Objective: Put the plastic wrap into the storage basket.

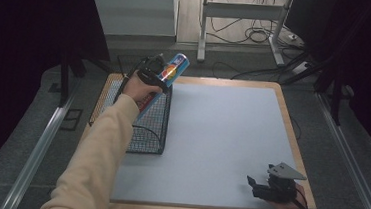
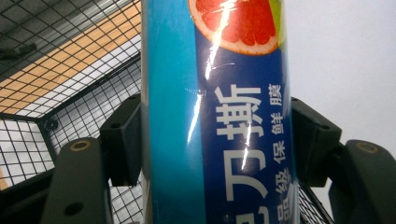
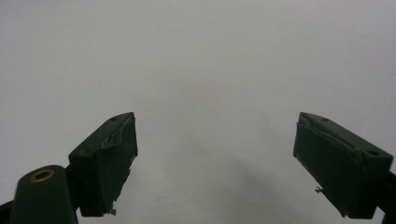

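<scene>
High view: a person's left gripper (image 1: 162, 72) holds a long blue box (image 1: 164, 84) tilted over the wire basket (image 1: 152, 132) at the table's (image 1: 283, 112) left side.
Box position: its upper end points up and away past the basket's far rim; its lower end dips toward the basket's inside, partly hidden by the hand.
Left gripper view: the blue box (image 2: 219, 130) runs upright between the two black jaws, a grapefruit picture near its top and white characters down its face.
Left jaws: clamped on the box, one pad pressing each long side.
Backdrop: the basket's mesh (image 2: 60, 93) lies behind the box at left.
Right gripper (image 1: 267, 187): rests low on the grey mat (image 1: 221, 137) near the table's right front corner, well apart from the box.
Right jaws: spread wide with only the mat (image 3: 201, 70) between them.
</scene>
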